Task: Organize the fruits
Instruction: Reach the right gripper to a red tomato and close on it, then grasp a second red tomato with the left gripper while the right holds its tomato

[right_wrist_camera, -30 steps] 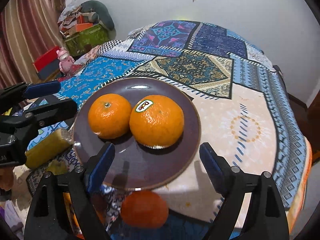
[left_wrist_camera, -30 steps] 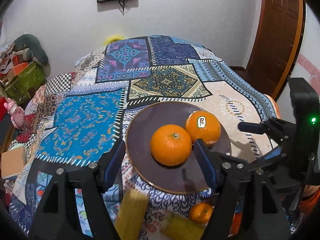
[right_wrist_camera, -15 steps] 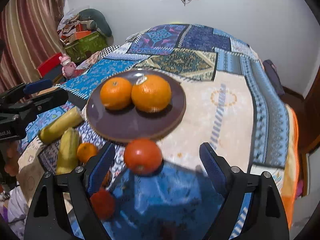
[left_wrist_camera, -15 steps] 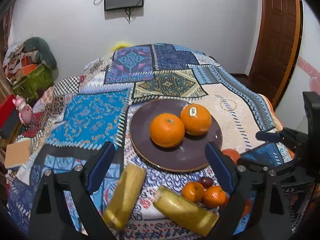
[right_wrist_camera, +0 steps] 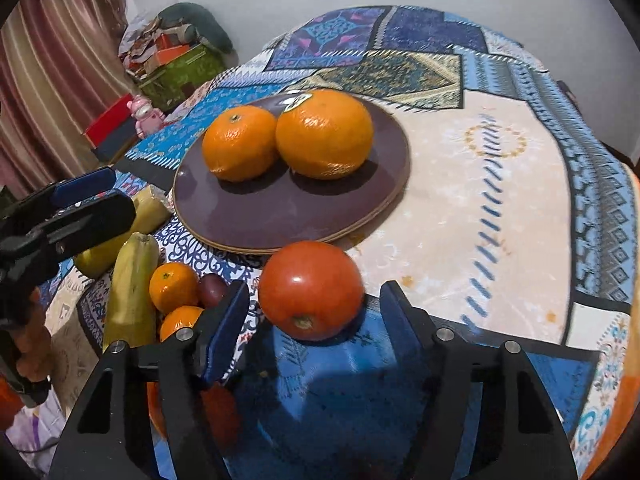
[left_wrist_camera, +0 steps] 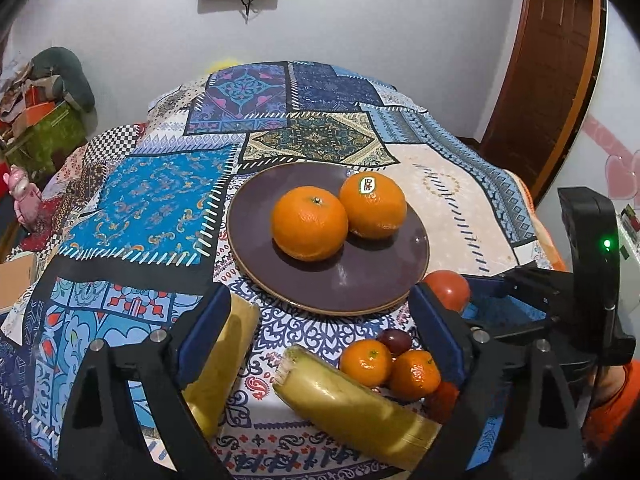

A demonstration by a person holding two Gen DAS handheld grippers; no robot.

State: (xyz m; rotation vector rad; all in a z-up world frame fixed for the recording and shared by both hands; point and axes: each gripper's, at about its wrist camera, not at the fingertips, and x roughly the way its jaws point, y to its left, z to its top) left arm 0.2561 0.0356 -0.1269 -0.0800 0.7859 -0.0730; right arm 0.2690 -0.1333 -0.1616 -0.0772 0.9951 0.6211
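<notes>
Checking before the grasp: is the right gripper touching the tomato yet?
Apart. In the right wrist view the tomato sits between the open fingers of the right gripper, with cloth visible on both sides of it.

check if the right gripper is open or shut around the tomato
Open. The right gripper has a wide gap between its fingers, and the tomato sits on the cloth between the fingertips with neither pad pressing it.

Both claws: matte black angular frames, blue pads on inner finger faces, silver screws. Left claw [left_wrist_camera: 320, 324]; right claw [right_wrist_camera: 314, 314]. Right unit's housing shows green LED [left_wrist_camera: 607, 244].
</notes>
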